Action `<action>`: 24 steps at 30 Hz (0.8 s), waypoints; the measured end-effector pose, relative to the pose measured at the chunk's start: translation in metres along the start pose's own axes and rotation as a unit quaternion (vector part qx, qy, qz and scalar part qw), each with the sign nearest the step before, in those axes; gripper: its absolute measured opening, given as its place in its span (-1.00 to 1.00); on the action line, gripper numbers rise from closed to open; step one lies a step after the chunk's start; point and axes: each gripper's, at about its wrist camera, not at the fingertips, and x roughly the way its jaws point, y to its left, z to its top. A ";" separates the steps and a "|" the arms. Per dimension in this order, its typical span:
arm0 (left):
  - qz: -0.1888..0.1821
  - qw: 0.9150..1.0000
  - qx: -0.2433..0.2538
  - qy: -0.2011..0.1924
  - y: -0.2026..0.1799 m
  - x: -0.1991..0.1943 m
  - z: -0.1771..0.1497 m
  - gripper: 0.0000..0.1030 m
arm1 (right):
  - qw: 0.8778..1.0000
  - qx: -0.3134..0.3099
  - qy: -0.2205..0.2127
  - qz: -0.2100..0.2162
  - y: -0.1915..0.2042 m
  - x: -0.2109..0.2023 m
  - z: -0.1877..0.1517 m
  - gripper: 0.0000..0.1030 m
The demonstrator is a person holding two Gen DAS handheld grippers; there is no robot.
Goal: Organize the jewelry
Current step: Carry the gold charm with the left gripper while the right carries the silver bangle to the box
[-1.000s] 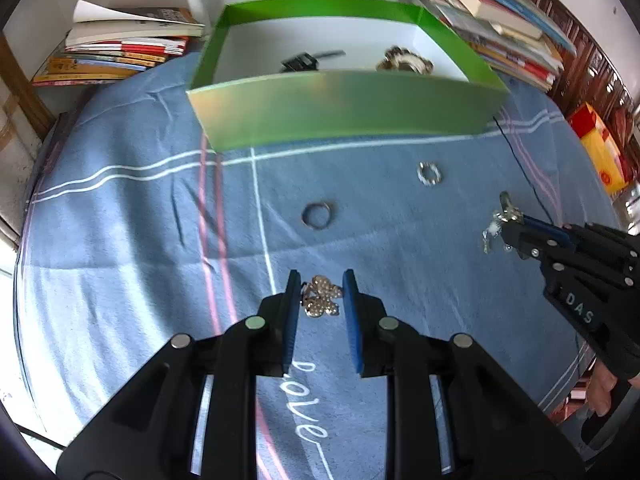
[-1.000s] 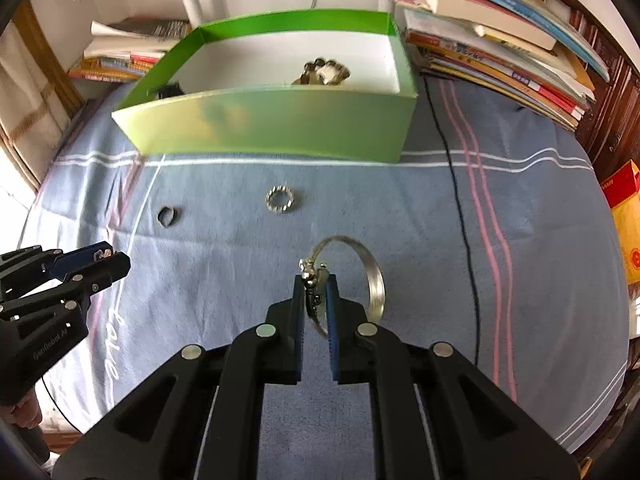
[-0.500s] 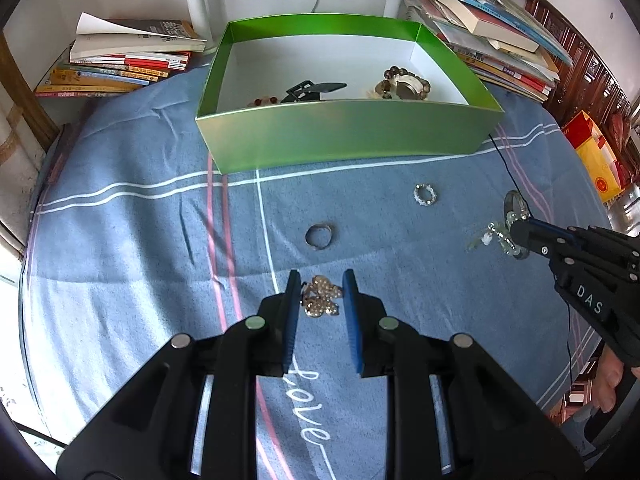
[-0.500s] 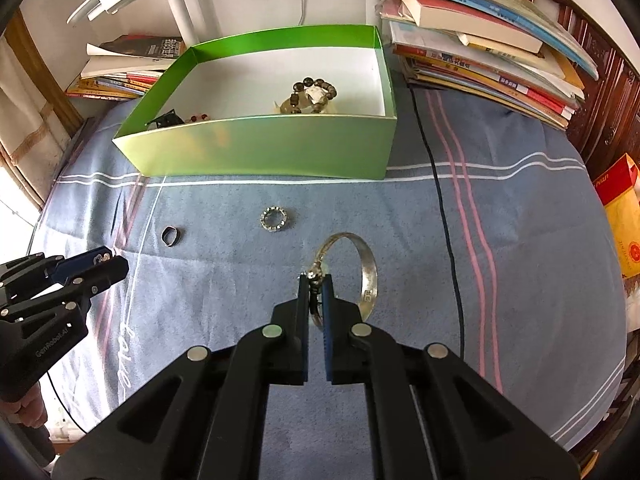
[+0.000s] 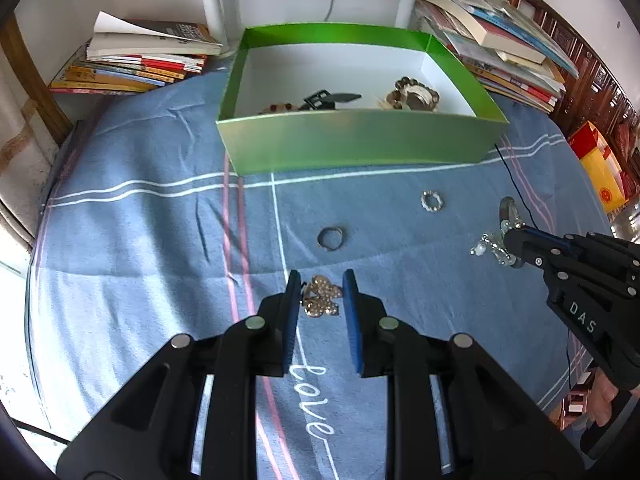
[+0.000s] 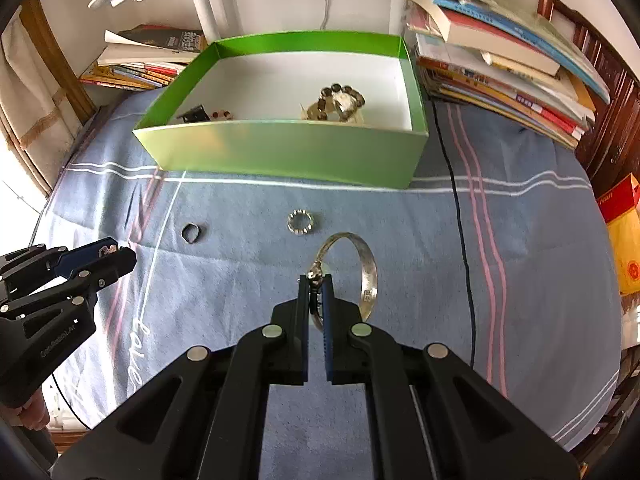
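A: Left wrist view: higher above the blue striped cloth than a second ago, both grippers lifted. Means two pieces picked up, probably bound for the green cardboard box.

B: Held how?

A: Left gripper jaws pinching the gold rhinestone brooch. Right gripper jaws pressed together on the clasp of the wide silver bangle, hoop clear of the cloth.

B: Left over?

A: Two on the cloth: one plain dark ring, one silver beaded ring. Inside the box: one beaded bracelet, one black clip, one reddish bead string, partly hidden.
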 end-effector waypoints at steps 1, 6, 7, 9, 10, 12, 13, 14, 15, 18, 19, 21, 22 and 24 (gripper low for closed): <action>0.002 1.000 0.000 -0.002 0.000 -0.001 0.001 -0.58 | 1.000 -0.001 -0.003 -0.001 0.001 -0.002 0.002 -0.89; 0.006 1.000 -0.002 -0.010 0.002 -0.007 0.004 -0.58 | 1.000 -0.001 -0.018 0.001 0.003 -0.009 0.009 -0.89; 0.006 1.000 -0.002 -0.012 0.003 -0.009 0.005 -0.58 | 1.000 -0.002 -0.021 0.001 0.003 -0.011 0.011 -0.89; 0.008 1.000 -0.003 -0.014 0.004 -0.011 0.007 -0.58 | 1.000 -0.002 -0.026 0.002 0.004 -0.013 0.014 -0.89; 0.007 1.000 -0.002 -0.014 0.004 -0.011 0.008 -0.58 | 1.000 -0.002 -0.029 0.003 0.004 -0.014 0.015 -0.89; 0.006 1.000 -0.002 -0.015 0.003 -0.012 0.009 -0.58 | 1.000 -0.003 -0.030 0.003 0.005 -0.015 0.016 -0.88; 0.006 1.000 -0.001 -0.015 0.003 -0.012 0.008 -0.58 | 1.000 -0.003 -0.029 0.003 0.005 -0.014 0.016 -0.88; 0.006 1.000 0.000 -0.013 0.003 -0.011 0.008 -0.58 | 1.000 -0.003 -0.027 0.003 0.005 -0.013 0.016 -0.89; 0.005 1.000 0.000 -0.013 0.003 -0.011 0.008 -0.58 | 1.000 -0.002 -0.025 0.003 0.005 -0.012 0.015 -0.89; 0.005 1.000 0.001 -0.011 0.003 -0.009 0.008 -0.58 | 1.000 0.000 -0.021 0.004 0.006 -0.011 0.014 -0.89; 0.006 1.000 0.001 -0.011 0.003 -0.009 0.008 -0.58 | 1.000 0.001 -0.020 0.004 0.006 -0.011 0.014 -0.89; 0.006 1.000 0.001 -0.012 0.003 -0.009 0.008 -0.58 | 1.000 0.001 -0.021 0.004 0.005 -0.011 0.014 -0.89; 0.006 1.000 0.002 -0.013 0.003 -0.009 0.008 -0.58 | 1.000 0.001 -0.022 0.004 0.005 -0.012 0.014 -0.89; 0.007 1.000 0.002 -0.014 0.003 -0.009 0.008 -0.58 | 1.000 0.001 -0.025 0.004 0.005 -0.013 0.016 -0.89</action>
